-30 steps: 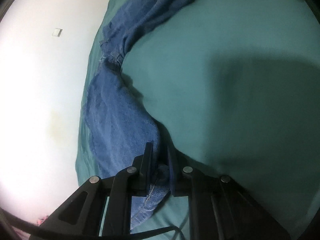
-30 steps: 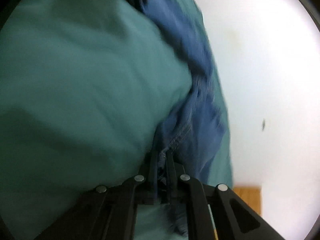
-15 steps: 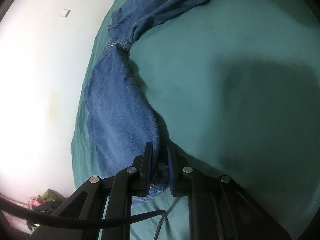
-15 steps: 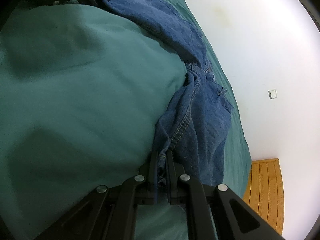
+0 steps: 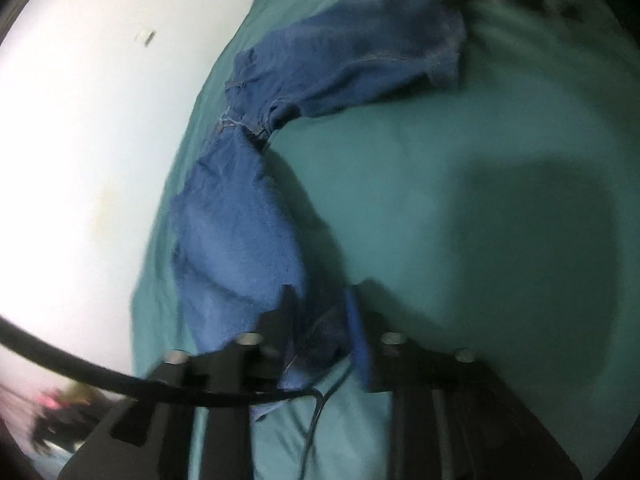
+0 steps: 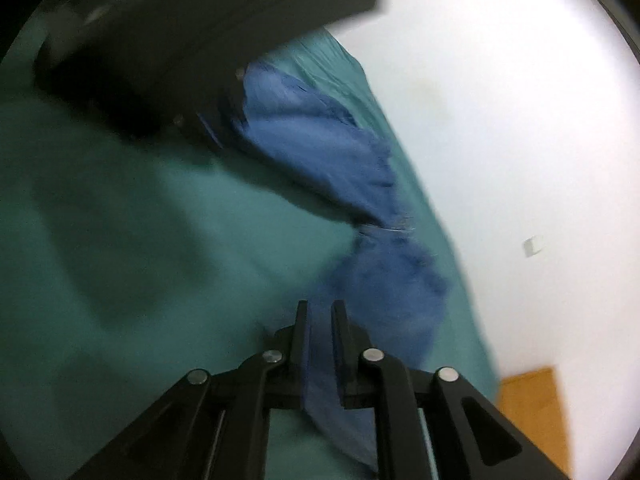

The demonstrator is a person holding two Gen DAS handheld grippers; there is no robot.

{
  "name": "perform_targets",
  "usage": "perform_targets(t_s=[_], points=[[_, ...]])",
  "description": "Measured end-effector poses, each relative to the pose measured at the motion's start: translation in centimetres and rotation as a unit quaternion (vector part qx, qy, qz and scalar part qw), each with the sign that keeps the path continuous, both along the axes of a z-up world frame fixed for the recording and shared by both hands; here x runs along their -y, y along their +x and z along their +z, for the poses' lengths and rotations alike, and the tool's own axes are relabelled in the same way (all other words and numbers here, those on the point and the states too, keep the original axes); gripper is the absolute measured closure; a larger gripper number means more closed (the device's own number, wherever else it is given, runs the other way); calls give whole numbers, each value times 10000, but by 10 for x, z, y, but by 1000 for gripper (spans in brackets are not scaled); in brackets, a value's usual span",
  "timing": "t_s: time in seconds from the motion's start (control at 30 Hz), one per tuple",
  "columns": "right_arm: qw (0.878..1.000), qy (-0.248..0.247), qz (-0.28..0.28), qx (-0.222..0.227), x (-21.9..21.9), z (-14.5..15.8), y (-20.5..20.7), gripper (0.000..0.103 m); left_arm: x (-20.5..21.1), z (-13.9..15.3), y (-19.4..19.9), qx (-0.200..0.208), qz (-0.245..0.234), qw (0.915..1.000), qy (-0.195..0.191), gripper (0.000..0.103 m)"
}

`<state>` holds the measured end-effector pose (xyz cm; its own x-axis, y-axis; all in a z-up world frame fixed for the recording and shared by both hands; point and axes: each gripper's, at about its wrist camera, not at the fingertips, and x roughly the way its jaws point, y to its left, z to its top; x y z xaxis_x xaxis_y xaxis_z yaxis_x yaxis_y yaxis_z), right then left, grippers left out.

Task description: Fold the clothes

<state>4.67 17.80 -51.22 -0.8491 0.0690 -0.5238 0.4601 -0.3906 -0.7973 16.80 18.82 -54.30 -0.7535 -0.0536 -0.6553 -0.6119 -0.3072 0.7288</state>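
A pair of blue jeans (image 5: 236,236) hangs in a twisted band between my two grippers, over a teal bed sheet (image 5: 460,184). My left gripper (image 5: 320,300) has its fingers a little apart, with denim bunched between them. My right gripper (image 6: 320,312) is shut on the other end of the jeans (image 6: 384,276). In the right wrist view the left gripper's dark body (image 6: 192,60) fills the upper left, close by. Both views are blurred.
A white wall (image 5: 80,120) with a small switch plate (image 5: 146,37) runs along the bed's far edge. A wooden floor patch (image 6: 532,404) shows at the lower right of the right wrist view. A black cable (image 5: 120,380) crosses the left gripper.
The two grippers have come much closer together, so the jeans bend at the middle. The left gripper's fingers have spread wider than before.
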Motion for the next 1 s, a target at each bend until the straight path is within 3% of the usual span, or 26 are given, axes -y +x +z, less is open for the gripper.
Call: perform_targets(t_s=[0.03,0.1,0.23,0.3,0.43,0.47,0.5,0.53,0.57,0.6,0.67,0.87,0.97,1.0], points=[[9997,217,4,-60,-10,-3,1,67,-1,-1,6,-36,-71,9999,-65,57],[9973,709,-30,-160,-34,-15,-2,42,-16,5,25,21,-380,9993,-32,57],[9922,1205,-245,218,-89,-38,-16,40,-69,11,36,108,-786,9959,427,39],[9907,1251,-334,423,-108,-48,-25,41,-102,9,37,90,-926,9938,615,38],[9916,1211,-392,212,-120,-57,-45,40,-140,-1,8,115,-741,9942,772,39],[9914,1221,-431,163,-121,-61,-51,40,-146,-1,-2,187,-655,9940,854,47],[9917,1172,-487,183,-123,-62,-57,41,-151,-2,-13,259,-569,9936,936,60],[9926,1024,-586,300,-125,-62,-65,53,-153,-4,-20,306,-488,9939,937,90],[9923,898,-707,469,-126,-63,-72,66,-152,-6,-26,326,-430,9945,898,91],[9911,850,-815,625,-127,-65,-78,92,-147,-6,-29,363,-472,9937,944,92],[9909,623,-962,707,-124,-62,-82,94,-138,0,-26,260,-550,9936,956,93],[9926,-407,-1127,190,-92,-10,-63,97,-95,38,-5,-61,-554,9921,1124,94],[9917,-555,-1113,334,-77,-5,-43,97,-83,24,14,48,-710,9935,894,94],[9919,-491,-1073,479,-71,-11,-36,97,-81,6,23,77,-862,9943,631,93]])
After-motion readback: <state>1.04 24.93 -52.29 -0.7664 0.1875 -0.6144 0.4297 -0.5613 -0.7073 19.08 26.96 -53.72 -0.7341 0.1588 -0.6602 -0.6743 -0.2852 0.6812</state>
